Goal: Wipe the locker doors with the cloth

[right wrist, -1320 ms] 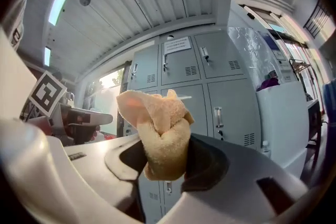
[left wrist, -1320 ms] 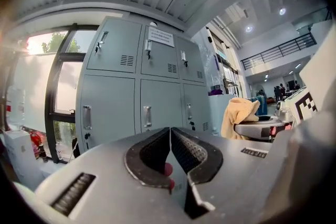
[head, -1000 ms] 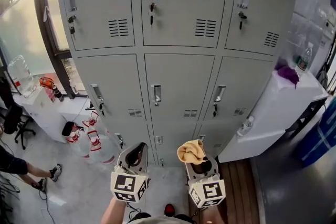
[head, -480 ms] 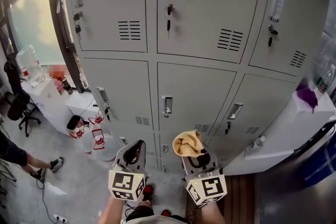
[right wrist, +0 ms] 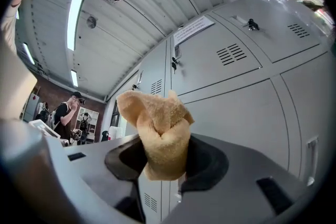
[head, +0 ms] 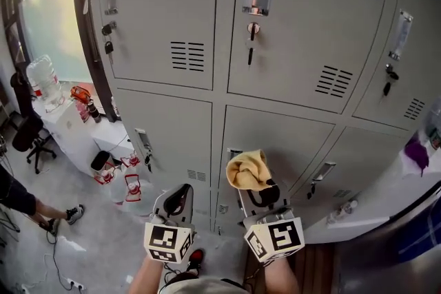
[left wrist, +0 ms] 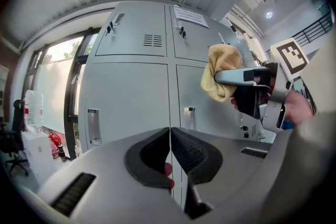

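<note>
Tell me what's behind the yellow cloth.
A grey locker door of the middle row. The cloth, clamped in the right gripper, covers most of its handle; only the top shows.

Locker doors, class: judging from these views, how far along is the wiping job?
Done: the yellow cloth is picked up, clamped in the right tool. In hand: that tool holds it up facing the grey locker doors; no contact shows. The left tool is shut and empty. Left: the wiping itself, on every door in view.
</note>
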`<state>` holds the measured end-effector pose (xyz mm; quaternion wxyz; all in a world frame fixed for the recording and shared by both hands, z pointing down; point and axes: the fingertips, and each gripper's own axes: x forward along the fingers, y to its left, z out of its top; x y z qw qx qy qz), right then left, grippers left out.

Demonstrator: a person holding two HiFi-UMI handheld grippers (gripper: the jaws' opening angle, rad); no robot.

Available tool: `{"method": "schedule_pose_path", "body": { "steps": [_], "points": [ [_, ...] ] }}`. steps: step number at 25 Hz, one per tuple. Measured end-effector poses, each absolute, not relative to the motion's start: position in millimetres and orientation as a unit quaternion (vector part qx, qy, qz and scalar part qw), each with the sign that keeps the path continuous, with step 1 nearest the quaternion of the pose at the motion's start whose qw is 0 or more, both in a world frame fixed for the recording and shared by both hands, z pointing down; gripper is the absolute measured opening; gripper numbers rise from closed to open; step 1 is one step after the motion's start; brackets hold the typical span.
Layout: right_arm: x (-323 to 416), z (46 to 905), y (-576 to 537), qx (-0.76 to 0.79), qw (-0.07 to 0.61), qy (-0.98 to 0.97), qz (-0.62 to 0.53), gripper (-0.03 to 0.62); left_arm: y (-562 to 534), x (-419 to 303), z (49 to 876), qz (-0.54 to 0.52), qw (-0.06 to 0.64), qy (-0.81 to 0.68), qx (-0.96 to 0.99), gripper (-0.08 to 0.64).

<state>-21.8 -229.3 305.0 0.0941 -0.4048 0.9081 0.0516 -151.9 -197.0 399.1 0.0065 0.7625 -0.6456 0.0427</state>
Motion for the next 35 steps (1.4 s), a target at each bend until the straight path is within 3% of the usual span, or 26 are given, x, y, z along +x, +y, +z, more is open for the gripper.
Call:
{"method": "schedule_pose_path", "body": {
  "steps": [16, 35],
  "points": [
    [-61.6, 277.9, -296.4, -0.41, 0.074, 0.909, 0.031, 0.183, -221.3, -181.9, 393.3, 0.04, 0.011, -0.663, 0.748, 0.029],
    [-40.4, 282.7, -309.9, -0.432, 0.069, 0.899, 0.009, 0.183, -229.2, -174.5, 394.8, 0.036, 0.017, -0.654, 0.755, 0.029]
  ]
}}
